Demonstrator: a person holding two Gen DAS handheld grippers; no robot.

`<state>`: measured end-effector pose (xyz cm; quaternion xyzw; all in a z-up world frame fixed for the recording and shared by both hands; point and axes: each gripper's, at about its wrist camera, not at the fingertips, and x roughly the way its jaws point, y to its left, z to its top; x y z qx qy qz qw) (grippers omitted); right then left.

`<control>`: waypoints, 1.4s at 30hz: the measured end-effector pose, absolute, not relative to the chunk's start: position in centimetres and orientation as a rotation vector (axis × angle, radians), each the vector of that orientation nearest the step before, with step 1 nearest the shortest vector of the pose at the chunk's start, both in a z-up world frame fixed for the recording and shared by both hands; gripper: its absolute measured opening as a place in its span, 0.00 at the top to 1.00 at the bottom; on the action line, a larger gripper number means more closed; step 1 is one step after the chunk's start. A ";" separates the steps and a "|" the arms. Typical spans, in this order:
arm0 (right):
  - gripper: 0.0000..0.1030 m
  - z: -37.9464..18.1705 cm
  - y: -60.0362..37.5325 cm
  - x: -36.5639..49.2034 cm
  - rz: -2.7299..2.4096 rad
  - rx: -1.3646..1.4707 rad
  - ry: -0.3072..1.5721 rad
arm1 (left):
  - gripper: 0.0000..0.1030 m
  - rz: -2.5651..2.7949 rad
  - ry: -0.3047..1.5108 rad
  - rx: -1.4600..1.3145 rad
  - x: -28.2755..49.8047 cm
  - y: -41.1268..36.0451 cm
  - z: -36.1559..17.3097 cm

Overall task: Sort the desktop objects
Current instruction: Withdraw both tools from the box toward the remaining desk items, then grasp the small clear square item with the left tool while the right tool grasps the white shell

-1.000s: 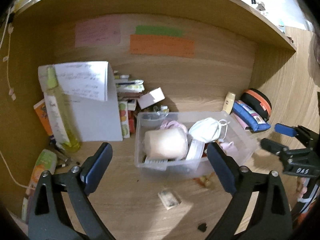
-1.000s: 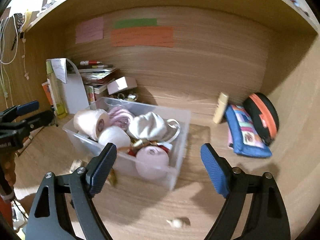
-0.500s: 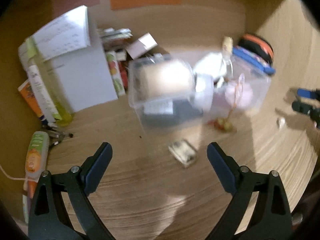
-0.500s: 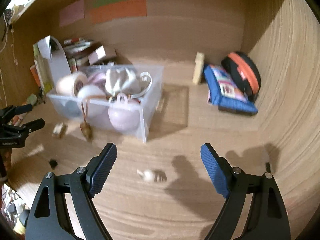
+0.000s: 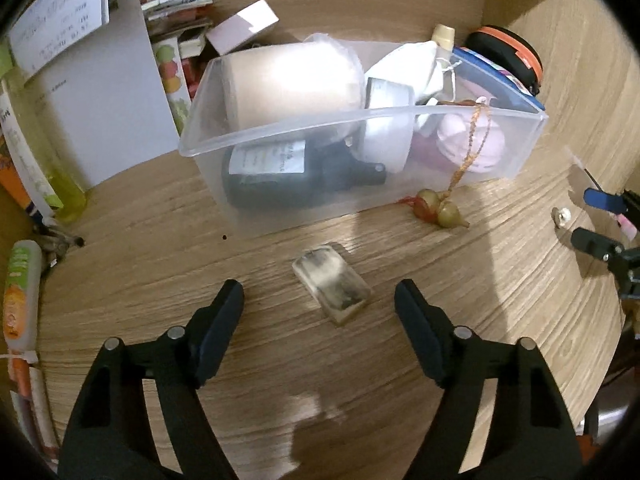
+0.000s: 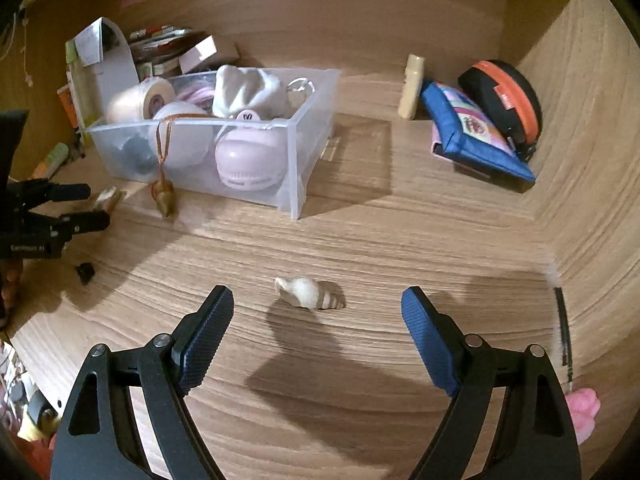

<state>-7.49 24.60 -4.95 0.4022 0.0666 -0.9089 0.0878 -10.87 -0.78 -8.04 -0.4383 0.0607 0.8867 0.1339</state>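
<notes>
A small clear rectangular block (image 5: 331, 283) lies flat on the wooden desk, just ahead of my left gripper (image 5: 319, 300), whose jaws are closing with the block between them, not touched. A pale seashell (image 6: 309, 293) rests on the desk right in front of my right gripper (image 6: 318, 306), which stands open around empty air. Behind both sits a clear plastic bin (image 5: 520, 148) (image 6: 304, 168) filled with a beige tape roll (image 5: 288, 80), a dark bottle, a white mask and a pink round gadget (image 6: 250, 156). A gourd charm (image 5: 438, 208) on a cord hangs from the bin's rim onto the desk.
A white folder (image 5: 100, 92) and stacked booklets stand at the back left, with a yellow-green bottle (image 5: 60, 184) and an orange tube (image 5: 20, 292) along the left edge. A blue pouch (image 6: 472, 132), an orange-black case (image 6: 508, 100) and a cream stick (image 6: 412, 86) lie at the back right. A small black piece (image 6: 85, 272) lies near the left gripper.
Both grippers have sunk and tipped down toward the desk. The block now lies between the left jaws, which have narrowed. The shell has come up close to the right jaws.
</notes>
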 end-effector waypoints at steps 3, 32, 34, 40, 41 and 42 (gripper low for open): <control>0.21 -5.2 24.3 -7.9 -2.693 1.207 0.196 | 0.28 2.587 0.168 -1.282 -11.1 -0.7 -8.0; 0.54 -5.7 23.3 -8.7 -2.656 1.248 0.222 | 0.78 2.597 0.091 -1.171 -9.5 -0.7 -6.5; 0.46 -5.4 23.4 -8.6 -2.677 1.228 0.229 | 0.78 2.596 0.079 -1.171 -9.3 -0.9 -6.5; 0.47 -5.3 22.9 -9.3 -2.672 1.230 0.233 | 0.78 2.592 0.095 -1.206 -9.3 -0.8 -6.9; 0.47 -5.4 22.8 -9.4 -2.668 1.233 0.236 | 0.78 2.591 0.099 -1.210 -9.3 -0.8 -7.0; 0.47 -5.6 22.7 -9.5 -2.664 1.239 0.240 | 0.78 2.590 0.104 -1.211 -9.3 -0.7 -7.0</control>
